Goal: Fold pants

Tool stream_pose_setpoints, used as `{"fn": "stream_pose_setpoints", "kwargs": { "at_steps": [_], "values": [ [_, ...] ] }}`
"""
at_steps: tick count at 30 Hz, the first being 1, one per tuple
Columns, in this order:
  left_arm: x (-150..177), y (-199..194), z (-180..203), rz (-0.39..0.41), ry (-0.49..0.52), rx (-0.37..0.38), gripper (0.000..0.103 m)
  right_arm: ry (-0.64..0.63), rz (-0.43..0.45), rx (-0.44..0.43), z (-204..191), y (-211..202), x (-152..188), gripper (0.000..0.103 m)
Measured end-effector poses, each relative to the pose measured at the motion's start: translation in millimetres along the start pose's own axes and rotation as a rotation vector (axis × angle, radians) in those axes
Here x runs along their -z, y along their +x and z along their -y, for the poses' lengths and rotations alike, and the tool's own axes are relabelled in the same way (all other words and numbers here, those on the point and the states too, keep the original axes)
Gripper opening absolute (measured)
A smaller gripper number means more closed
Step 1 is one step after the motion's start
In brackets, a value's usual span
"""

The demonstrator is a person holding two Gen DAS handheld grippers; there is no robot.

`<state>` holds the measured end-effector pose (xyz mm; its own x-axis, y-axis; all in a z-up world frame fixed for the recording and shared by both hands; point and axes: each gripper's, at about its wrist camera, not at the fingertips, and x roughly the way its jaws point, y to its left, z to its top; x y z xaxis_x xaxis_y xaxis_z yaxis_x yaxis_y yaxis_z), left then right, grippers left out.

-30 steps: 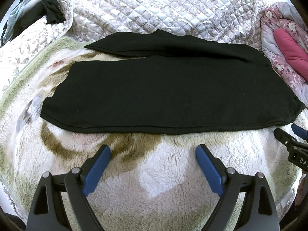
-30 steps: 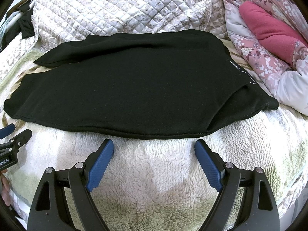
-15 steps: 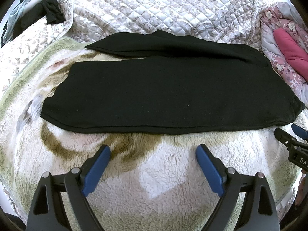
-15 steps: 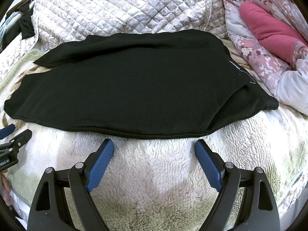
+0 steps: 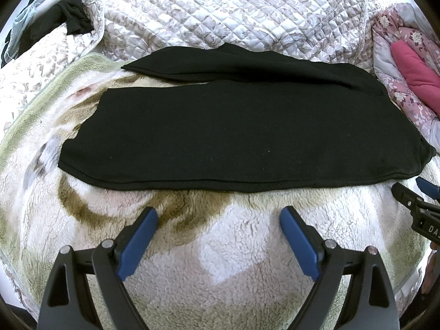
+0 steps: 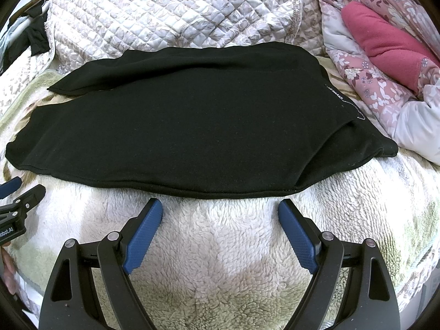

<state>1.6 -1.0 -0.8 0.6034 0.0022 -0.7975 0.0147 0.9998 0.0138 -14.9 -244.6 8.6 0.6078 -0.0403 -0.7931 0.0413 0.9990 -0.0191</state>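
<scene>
Black pants (image 5: 236,134) lie flat across a fleece blanket, legs pointing left, waist at the right; they also show in the right wrist view (image 6: 192,126). The near leg lies over most of the far leg, whose end sticks out at the back left. My left gripper (image 5: 218,217) is open and empty, just short of the pants' near edge toward the leg end. My right gripper (image 6: 220,209) is open and empty, just short of the near edge toward the waist. Each gripper shows at the edge of the other's view.
The cream and green fleece blanket (image 5: 220,261) covers the bed. A quilted floral cover (image 5: 233,8) is bunched behind the pants. A pink floral duvet with a red pillow (image 6: 385,44) lies at the right. Dark clothes (image 5: 68,19) hang at the far left.
</scene>
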Motion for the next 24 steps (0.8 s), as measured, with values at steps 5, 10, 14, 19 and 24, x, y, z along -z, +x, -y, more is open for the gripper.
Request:
{"fn": "stream_pose_setpoints", "kwargs": {
  "at_steps": [5, 10, 14, 19, 24],
  "values": [
    [-0.1, 0.1, -0.1, 0.000, 0.000, 0.000, 0.093, 0.000, 0.000, 0.000, 0.1, 0.1, 0.0, 0.086],
    [0.0, 0.1, -0.1, 0.002, 0.001, 0.000, 0.093, 0.000, 0.000, 0.000, -0.1, 0.0, 0.1, 0.086],
    [1.2, 0.2, 1.9, 0.003, 0.000, 0.000, 0.093, 0.000, 0.000, 0.000, -0.3, 0.0, 0.2, 0.086],
    [0.4, 0.9, 2.5, 0.006, 0.003, -0.002, 0.093, 0.000, 0.000, 0.000, -0.4, -0.1, 0.2, 0.086],
    [-2.9, 1.9, 2.2, 0.008, 0.005, -0.003, 0.093, -0.001, -0.001, 0.000, 0.0, 0.1, 0.2, 0.086]
  ]
}}
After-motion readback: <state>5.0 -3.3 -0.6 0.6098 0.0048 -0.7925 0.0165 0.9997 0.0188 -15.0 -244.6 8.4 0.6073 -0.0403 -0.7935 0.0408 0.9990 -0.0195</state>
